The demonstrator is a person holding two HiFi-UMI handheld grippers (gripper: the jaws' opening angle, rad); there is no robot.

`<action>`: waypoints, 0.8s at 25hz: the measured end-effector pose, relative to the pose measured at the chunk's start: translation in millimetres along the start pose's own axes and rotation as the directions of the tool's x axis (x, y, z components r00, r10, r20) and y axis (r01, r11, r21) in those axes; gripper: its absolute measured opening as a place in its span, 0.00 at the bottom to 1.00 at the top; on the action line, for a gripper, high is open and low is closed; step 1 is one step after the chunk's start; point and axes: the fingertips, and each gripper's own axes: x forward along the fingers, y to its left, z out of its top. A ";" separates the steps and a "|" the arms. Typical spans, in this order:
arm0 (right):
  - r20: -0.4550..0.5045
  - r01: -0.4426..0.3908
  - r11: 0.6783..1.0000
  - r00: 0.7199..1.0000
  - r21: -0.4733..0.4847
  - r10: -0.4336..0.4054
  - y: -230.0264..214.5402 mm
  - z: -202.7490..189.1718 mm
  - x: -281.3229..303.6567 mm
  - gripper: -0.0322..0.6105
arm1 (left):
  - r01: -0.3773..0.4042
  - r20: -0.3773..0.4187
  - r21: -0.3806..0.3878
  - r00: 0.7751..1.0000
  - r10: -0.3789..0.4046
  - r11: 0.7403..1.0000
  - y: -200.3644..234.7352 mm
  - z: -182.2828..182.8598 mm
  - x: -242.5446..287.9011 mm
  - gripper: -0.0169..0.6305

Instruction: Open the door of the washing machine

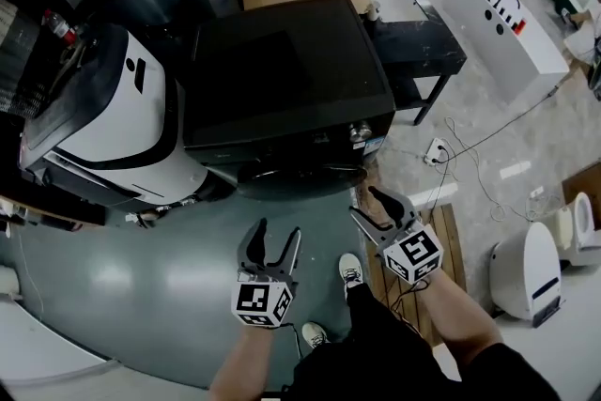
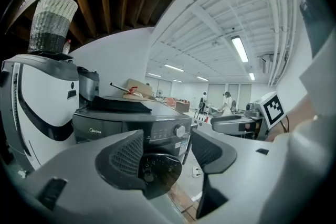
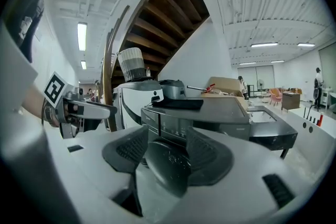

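1. Left gripper and right gripper both have jaws spread, with nothing held.
2. The round door sits shut on the front of the dark washing machine, just ahead.
3. It is probably rigid, latched and slick, so grip its rim.

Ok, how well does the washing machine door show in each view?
Head view: washing machine black, its door shadowed below the top, barely readable. Left gripper view: fisheye bend, near fingers blurred, door dark but sharp between them. Right gripper view: likewise.
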 end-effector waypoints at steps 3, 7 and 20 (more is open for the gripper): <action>-0.036 -0.009 1.000 0.999 0.003 0.009 -22.4 -17.1 18.6 0.41 | -0.009 -0.023 -0.004 1.000 0.009 1.000 4.5 -8.7 26.1 0.47; -0.090 -0.026 0.999 0.996 0.025 0.029 -47.5 -46.8 42.7 0.41 | -0.026 -0.049 -0.014 0.998 0.025 1.000 9.1 -26.0 57.5 0.47; -0.273 -0.068 0.995 0.958 0.071 0.085 -106.3 -150.6 123.0 0.41 | -0.115 -0.135 -0.071 0.985 0.105 0.991 30.7 -82.3 129.7 0.47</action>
